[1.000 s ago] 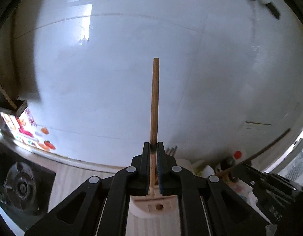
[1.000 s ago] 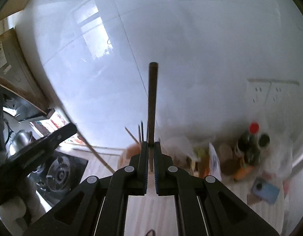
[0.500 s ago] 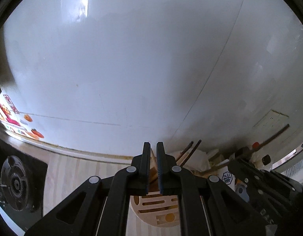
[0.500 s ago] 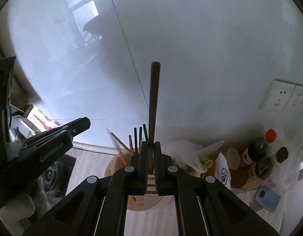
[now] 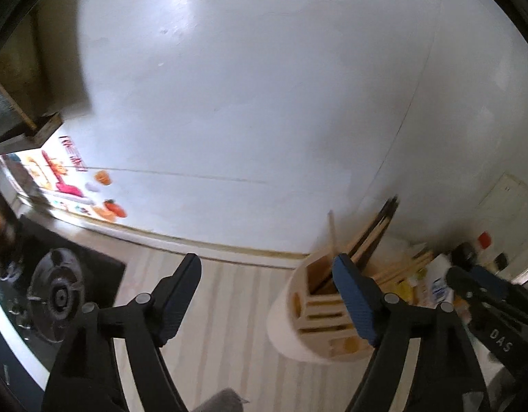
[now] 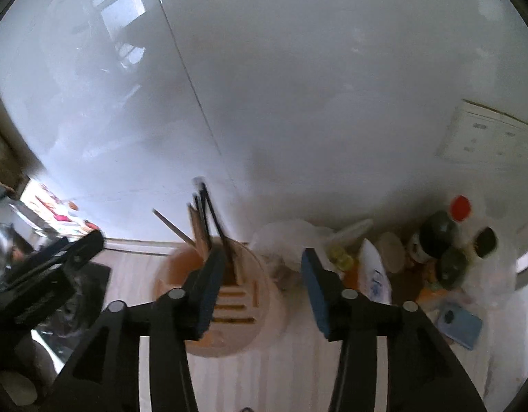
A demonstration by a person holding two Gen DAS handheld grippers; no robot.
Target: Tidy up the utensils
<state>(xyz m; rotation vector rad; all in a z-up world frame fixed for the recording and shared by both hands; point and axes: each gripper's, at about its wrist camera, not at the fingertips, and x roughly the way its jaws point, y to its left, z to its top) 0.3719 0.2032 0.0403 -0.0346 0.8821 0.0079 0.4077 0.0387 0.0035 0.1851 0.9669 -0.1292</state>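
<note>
As seen from the left wrist view, my left gripper (image 5: 265,295) has its fingers (image 5: 179,295) spreading apart with nothing between them. Lower right of centre stands the utensil holder (image 5: 318,312), a pale round stand with slotted compartments, on the striped tabletop (image 5: 229,309). Several chopsticks (image 5: 370,237) lean out of its far side toward the white wall. Part of my right gripper (image 5: 487,295) shows at the right edge.

From the right wrist view, my right gripper (image 6: 260,288) likewise has its fingers (image 6: 313,288) opening and empty. At lower centre the utensil holder (image 6: 226,309) sits partly behind the left finger, and the chopsticks (image 6: 203,226), dark and light, stand tilted in its rear compartment. Bottles (image 6: 438,240) and packets crowd the right of the frame.

Progress, as I judge it: chopsticks are already housed and both hands are free. No loose utensil shows in either view, so I cannot tell what remains.
</note>
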